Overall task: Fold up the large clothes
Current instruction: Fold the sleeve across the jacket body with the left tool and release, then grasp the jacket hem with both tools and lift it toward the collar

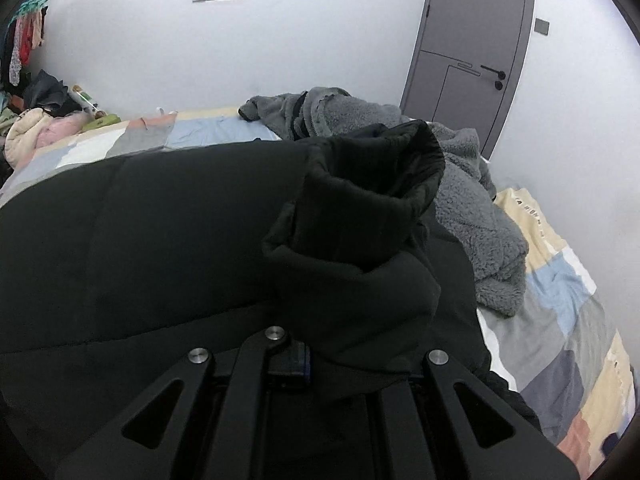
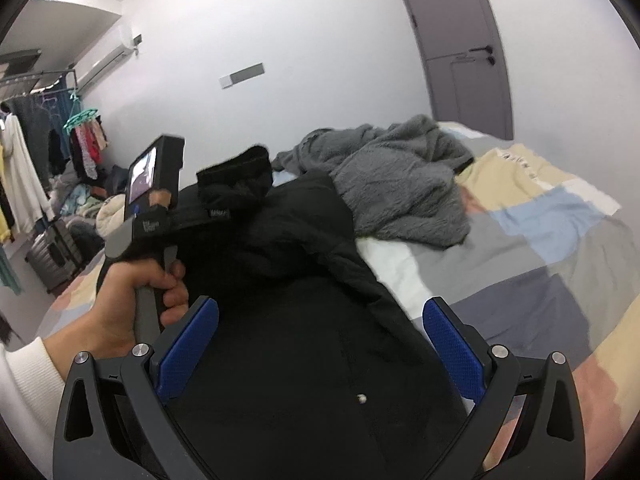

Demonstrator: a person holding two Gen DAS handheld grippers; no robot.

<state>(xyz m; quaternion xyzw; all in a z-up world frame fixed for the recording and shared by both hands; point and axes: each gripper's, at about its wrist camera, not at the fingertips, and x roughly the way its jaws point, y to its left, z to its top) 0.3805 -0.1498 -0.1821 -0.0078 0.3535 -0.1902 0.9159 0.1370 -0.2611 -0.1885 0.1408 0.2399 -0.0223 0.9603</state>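
Observation:
A large black padded jacket [image 1: 160, 240] lies on the bed and also fills the middle of the right wrist view [image 2: 304, 340]. My left gripper [image 1: 320, 360] is shut on the jacket's black sleeve cuff [image 1: 360, 208], which stands up in front of the camera. In the right wrist view the left gripper's handle [image 2: 156, 216] is held by a hand, with the cuff [image 2: 236, 180] raised above the jacket. My right gripper [image 2: 320, 348] is open with blue pads [image 2: 188, 344] spread over the jacket body, holding nothing.
A grey fleece garment [image 2: 400, 184] lies crumpled on the patchwork bedspread [image 2: 560, 240] behind the jacket. A grey door [image 1: 472, 52] is at the back right. A clothes rack [image 2: 24, 160], suitcases and a pile of clothes stand at the left.

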